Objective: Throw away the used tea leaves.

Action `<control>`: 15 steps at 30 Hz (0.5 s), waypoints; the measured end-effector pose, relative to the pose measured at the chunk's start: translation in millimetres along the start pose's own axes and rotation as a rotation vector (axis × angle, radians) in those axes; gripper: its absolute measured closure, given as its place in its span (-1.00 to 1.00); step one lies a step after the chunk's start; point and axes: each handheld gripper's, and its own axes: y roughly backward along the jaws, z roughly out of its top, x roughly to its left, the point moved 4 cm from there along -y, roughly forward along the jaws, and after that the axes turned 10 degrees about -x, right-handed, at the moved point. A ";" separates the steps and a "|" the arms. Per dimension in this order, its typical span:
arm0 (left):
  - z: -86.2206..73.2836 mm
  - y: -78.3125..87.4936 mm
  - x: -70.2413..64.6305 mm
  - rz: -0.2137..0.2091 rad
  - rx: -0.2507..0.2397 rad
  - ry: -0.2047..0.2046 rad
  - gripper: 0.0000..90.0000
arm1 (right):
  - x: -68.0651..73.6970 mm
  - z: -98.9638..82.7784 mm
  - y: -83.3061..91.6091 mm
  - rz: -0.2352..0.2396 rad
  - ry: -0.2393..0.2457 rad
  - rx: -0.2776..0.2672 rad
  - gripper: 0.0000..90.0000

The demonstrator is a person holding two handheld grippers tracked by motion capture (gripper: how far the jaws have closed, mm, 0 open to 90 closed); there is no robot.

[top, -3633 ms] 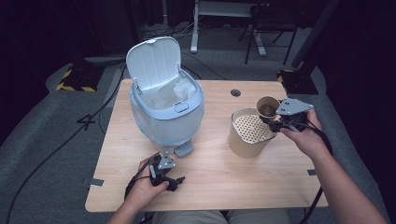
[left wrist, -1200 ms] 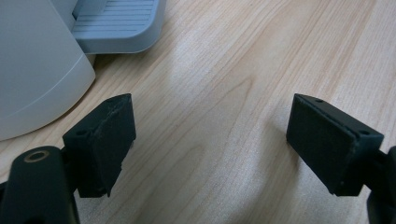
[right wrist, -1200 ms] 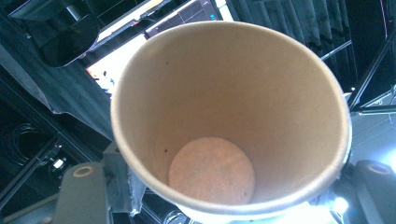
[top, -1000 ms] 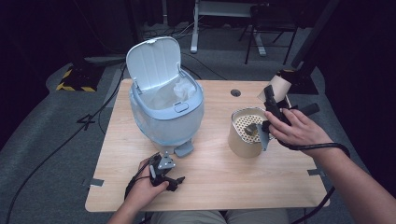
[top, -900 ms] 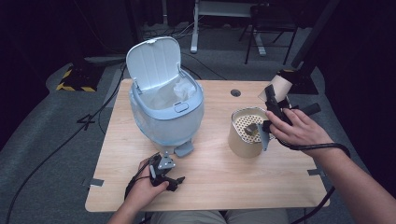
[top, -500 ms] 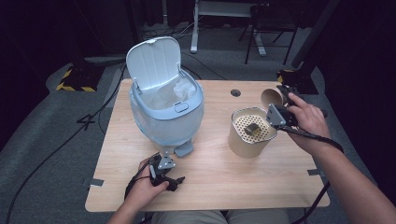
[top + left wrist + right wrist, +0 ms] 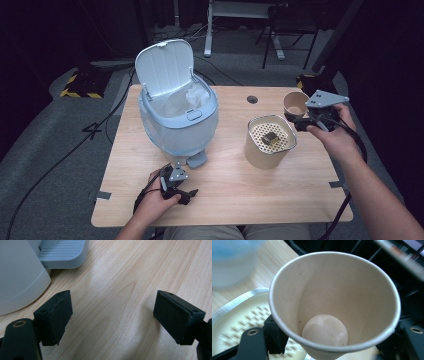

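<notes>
I see the tan paper cup [image 7: 295,103], empty and upright, held above the table [image 7: 225,195] just beside the strainer pot [image 7: 270,142].

In the right gripper view the paper cup [image 7: 334,305] hides the gripper's pads, so their contact with its wall cannot be read, and its base runs off the bottom edge. The pale blue bin [image 7: 234,260] there is a blur at the top left. In the high view the small dark lump [image 7: 270,138] on the perforated canister top is too small to identify. The bin's pedal [image 7: 62,252] is cut by the top edge in the left gripper view.
</notes>
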 end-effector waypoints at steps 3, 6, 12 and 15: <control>0.0 0.0 -0.1 0.000 0.000 0.000 -0.64 | -2.6 1.2 2.8 0.061 -0.155 -0.039 -0.37; 0.0 0.0 0.0 0.000 0.000 0.000 -0.64 | -3.4 2.7 4.7 0.084 -0.193 -0.043 -0.37; 0.0 0.0 0.0 0.000 0.000 0.000 -0.64 | -2.3 4.7 4.6 0.095 -0.203 -0.042 -0.37; -0.1 0.1 -0.1 0.000 0.001 0.001 -0.64 | -1.3 8.1 4.1 0.110 -0.199 -0.049 -0.37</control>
